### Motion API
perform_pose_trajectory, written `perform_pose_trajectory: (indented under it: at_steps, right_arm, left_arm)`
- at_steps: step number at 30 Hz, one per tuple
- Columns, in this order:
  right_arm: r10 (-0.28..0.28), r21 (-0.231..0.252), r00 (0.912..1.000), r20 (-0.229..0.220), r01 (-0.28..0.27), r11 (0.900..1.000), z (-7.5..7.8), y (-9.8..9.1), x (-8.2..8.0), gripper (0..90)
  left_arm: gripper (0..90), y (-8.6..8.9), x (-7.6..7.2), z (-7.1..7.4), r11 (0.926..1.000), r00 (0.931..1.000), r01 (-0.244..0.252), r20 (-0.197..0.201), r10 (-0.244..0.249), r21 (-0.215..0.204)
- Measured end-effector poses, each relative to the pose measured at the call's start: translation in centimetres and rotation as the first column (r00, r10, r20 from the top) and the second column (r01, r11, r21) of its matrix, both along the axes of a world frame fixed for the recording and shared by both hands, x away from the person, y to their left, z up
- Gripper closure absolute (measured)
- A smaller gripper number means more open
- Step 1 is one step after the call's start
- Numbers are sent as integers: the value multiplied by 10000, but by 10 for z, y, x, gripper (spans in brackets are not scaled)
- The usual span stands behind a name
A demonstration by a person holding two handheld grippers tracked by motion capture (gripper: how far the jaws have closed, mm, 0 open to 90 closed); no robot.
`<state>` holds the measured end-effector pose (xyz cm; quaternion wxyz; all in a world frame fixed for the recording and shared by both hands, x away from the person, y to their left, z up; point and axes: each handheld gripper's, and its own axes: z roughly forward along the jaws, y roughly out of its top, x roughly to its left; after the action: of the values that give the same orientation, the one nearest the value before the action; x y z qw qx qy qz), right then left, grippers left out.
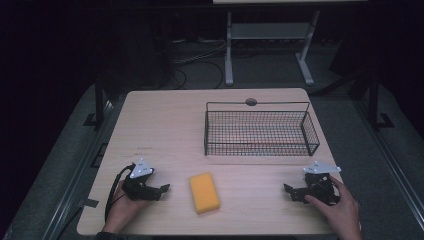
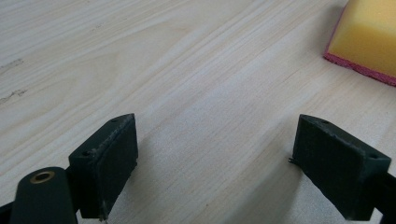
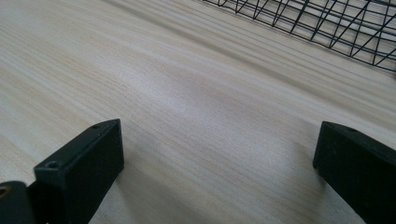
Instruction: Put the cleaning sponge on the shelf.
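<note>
A yellow sponge [image 1: 204,192] with a red underside lies flat near the table's front edge, midway between both hands. My left gripper [image 1: 164,190] rests on the wood left of it, jaws open and empty, pointing toward the sponge. In the left gripper view the sponge [image 2: 369,37] sits at the upper right, beyond the gripper [image 2: 215,163] and apart from it. My right gripper [image 1: 289,192] lies right of the sponge, open, with bare wood between its jaws [image 3: 219,168]. A black wire basket [image 1: 260,131] stands empty behind it.
The wooden table [image 1: 165,125] has a small round grommet [image 1: 251,102] at its far edge. The basket's mesh wall [image 3: 327,23] crosses the top of the right gripper view. A white desk frame [image 1: 270,45] and cables lie on the dark floor beyond.
</note>
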<state>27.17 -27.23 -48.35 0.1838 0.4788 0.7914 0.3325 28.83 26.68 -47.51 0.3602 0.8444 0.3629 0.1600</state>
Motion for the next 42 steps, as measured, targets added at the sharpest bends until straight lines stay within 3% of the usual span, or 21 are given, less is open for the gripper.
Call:
perform_pose_trajectory:
  at_steps: [7,13,18,19,25,30,42]
  right_arm:
    - [-3,5,10000,-2,3,10000,0,0,0,12]
    - [2,0,10000,3,-2,10000,0,0,0,12]
    - [-3,-1,10000,-7,3,10000,0,0,0,12]
    - [-3,1,10000,-5,3,10000,0,0,0,12]
    - [-1,-1,10000,-3,1,10000,0,0,0,12]
    - [2,1,10000,0,-2,10000,0,0,0,12]
    - [0,0,10000,-2,0,10000,0,0,0,12]
  left_arm:
    - [151,1,1,1,9999,10000,-78,-30,78,-97]
    - [260,1,-1,6,9996,9999,121,-61,-122,-240]
    - [484,-3,-6,11,9970,9973,698,-199,-705,-341]
    - [538,-3,-8,12,9957,9968,758,-231,-771,-539]
    - [879,-11,-11,20,9815,9847,1691,-271,-1721,-900]
    - [896,-20,-13,23,9723,9754,2065,-556,-2134,-1096]
    - [897,-50,-19,26,9431,9461,3085,-629,-3177,-1238]
